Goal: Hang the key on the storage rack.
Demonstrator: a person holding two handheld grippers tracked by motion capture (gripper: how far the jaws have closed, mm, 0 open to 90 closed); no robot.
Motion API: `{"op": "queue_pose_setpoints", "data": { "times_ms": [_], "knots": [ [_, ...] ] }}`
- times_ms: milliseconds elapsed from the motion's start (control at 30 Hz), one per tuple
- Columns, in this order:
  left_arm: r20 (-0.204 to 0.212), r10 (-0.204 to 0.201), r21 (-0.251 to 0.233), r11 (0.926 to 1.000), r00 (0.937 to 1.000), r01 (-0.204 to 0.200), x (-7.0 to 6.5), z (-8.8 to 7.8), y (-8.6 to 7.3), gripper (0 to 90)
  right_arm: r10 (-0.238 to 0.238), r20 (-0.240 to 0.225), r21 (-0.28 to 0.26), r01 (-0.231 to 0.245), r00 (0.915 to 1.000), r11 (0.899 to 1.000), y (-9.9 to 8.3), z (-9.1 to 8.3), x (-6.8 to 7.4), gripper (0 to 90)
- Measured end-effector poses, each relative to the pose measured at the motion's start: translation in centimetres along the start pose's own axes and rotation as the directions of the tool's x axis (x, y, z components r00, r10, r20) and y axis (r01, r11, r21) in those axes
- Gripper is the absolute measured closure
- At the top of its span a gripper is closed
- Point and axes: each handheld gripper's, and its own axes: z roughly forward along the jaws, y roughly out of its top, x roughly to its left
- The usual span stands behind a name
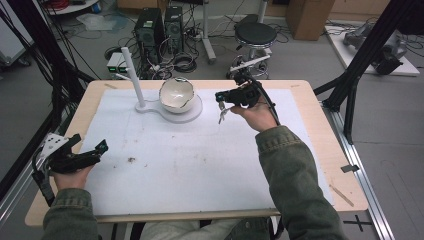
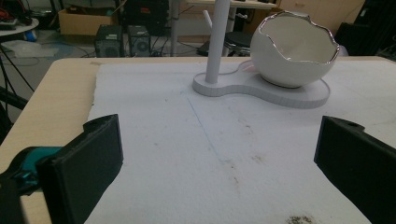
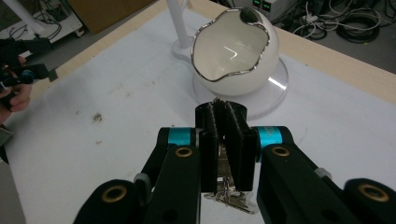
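1. Right gripper (image 1: 223,101): jaws pressed together on a small bunch of keys (image 1: 222,116). In the high view the keys hang below the jaws, clear of the white mat (image 1: 200,165).
2. In the right gripper view the keys (image 3: 229,198) show between and under the black jaws; their long axis hangs roughly vertical.
3. Key relation: the eggshell-shaped bowl (image 1: 176,93) lies at about 9 o'clock from the right gripper in the high view, near but apart. In the right gripper view the bowl (image 3: 236,52) sits straight ahead at 12 o'clock, its opening turned toward the jaws.
4. The bowl rests on a white stand (image 1: 194,112) with an upright post (image 1: 133,80).
5. Left gripper (image 1: 80,156): jaws apart, nothing between them, well away at 7 o'clock from the bowl. The right hand is the nearer one.
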Motion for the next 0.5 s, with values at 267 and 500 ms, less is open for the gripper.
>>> {"op": "queue_pose_setpoints", "data": {
  "times_ms": [267, 500],
  "knots": [
    [0.004, 0.002, 0.004, 1.0, 1.0, -0.002, 0.0, 0.1, 0.0, 1.7, -0.007, -0.033, -0.008, 0.007, 0.9994, 1.0, 1.9, 1.2, 0.7, 83.8],
    [0.004, 0.001, 0.004, 1.0, 1.0, -0.001, 0.0, 0.1, 0.0, 1.7, -0.02, -0.058, 0.005, 0.02, 0.9981, 1.0, 3.5, 2.7, 1.8, 83.8]
  ]
}}
